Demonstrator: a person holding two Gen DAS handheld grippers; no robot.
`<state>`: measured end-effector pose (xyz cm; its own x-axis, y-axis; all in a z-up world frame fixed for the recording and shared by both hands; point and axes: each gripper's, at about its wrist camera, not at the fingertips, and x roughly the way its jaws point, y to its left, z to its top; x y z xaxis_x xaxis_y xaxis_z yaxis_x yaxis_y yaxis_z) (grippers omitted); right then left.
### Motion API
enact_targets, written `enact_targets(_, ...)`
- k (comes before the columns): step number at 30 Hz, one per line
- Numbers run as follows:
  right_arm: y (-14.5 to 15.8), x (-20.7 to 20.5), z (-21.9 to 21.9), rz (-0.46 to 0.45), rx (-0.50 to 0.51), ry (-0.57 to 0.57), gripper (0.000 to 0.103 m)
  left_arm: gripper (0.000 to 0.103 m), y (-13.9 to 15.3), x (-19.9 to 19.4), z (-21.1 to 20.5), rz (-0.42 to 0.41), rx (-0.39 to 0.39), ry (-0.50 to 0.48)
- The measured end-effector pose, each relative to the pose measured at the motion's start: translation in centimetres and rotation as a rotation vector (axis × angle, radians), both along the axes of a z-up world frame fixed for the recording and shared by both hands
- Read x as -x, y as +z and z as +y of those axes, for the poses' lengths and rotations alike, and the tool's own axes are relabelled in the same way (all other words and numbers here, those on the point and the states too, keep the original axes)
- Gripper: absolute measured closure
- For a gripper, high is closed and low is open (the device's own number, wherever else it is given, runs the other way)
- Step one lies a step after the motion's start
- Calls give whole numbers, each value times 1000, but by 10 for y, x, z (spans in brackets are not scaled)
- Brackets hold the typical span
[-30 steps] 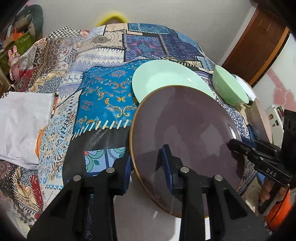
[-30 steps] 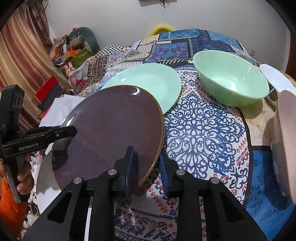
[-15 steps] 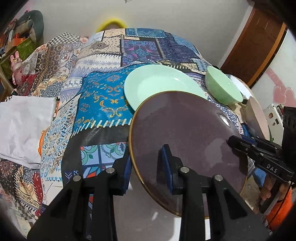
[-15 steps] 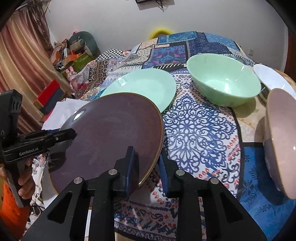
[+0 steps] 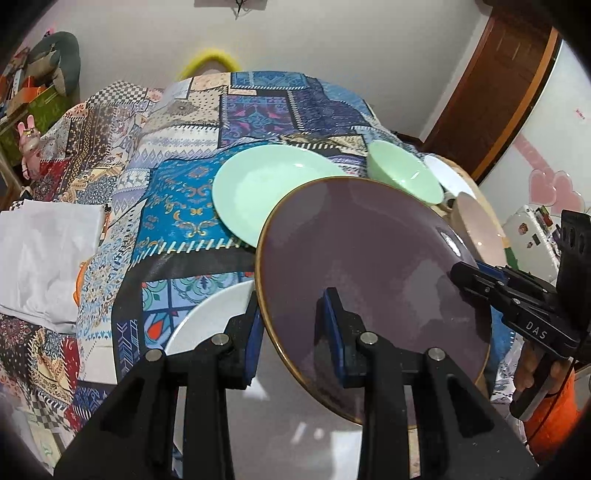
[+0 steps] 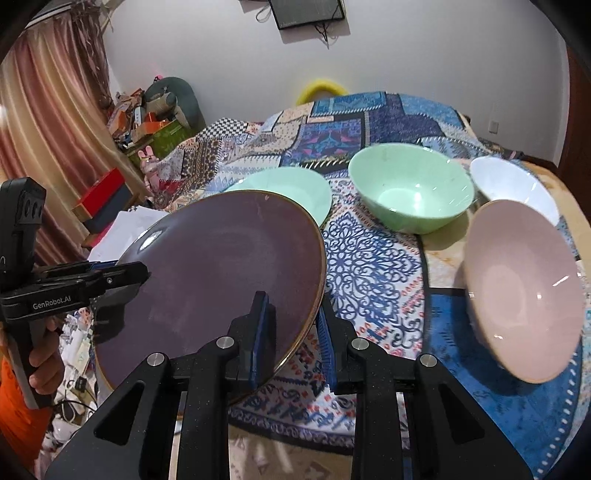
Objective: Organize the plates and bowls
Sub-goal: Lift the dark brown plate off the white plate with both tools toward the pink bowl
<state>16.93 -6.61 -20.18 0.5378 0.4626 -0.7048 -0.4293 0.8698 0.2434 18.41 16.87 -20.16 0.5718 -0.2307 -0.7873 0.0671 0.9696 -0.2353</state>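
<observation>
We hold one purple plate (image 5: 369,280) with a gold rim between both tools, lifted clear of the cloth and tilted. The left gripper (image 5: 291,332) is nearly closed, its blue pads clamped on the plate's near-left rim, one pad above and one below. The right gripper (image 6: 291,325) is likewise narrowed onto the opposite rim, pads pinching the edge. A hand (image 6: 44,365) with an orange sleeve shows under the left tool in the right wrist view.

Counting outward from the purple plate, we see three plates in all: the purple one, a mint plate (image 5: 266,184) lying flat just behind it, and a white plate (image 5: 207,317) directly beneath it. We count three bowls: a mint bowl (image 6: 410,188) beyond the purple plate and beside the mint plate, a white bowl (image 6: 517,184) further out past the mint bowl, and a pink bowl (image 6: 524,288) nearer than those two, tilted on its side. All three bowls are empty, and the plates hold nothing.

Everything rests on a patchwork cloth (image 5: 177,206) of blue, red and checked panels. To the left of the purple plate lies a folded white sheet (image 5: 44,258). Behind it stands a plain white wall (image 6: 221,48) with a screen (image 6: 306,13) mounted high, striped curtains (image 6: 48,122) at the left, and a brown door (image 5: 509,81) at the right.
</observation>
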Motion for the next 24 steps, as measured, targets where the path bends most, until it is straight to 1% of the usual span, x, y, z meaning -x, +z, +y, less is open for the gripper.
enact_targets(9,16,18,-21,-34,-7,4,80,72,18,26,-27,-13,2,-15)
enact_targets(13,18,25,-31,-39,-11,2,80,72,22,35,-41,-12,-2,-19)
enact_targets(20,16,35,-53,-41,-4,-2,80,72,16,44,-64,23,10,-33)
enact_targets(24,9,40,-67,-27,-9,-10,80,72,9,46,-78,51,6,-45)
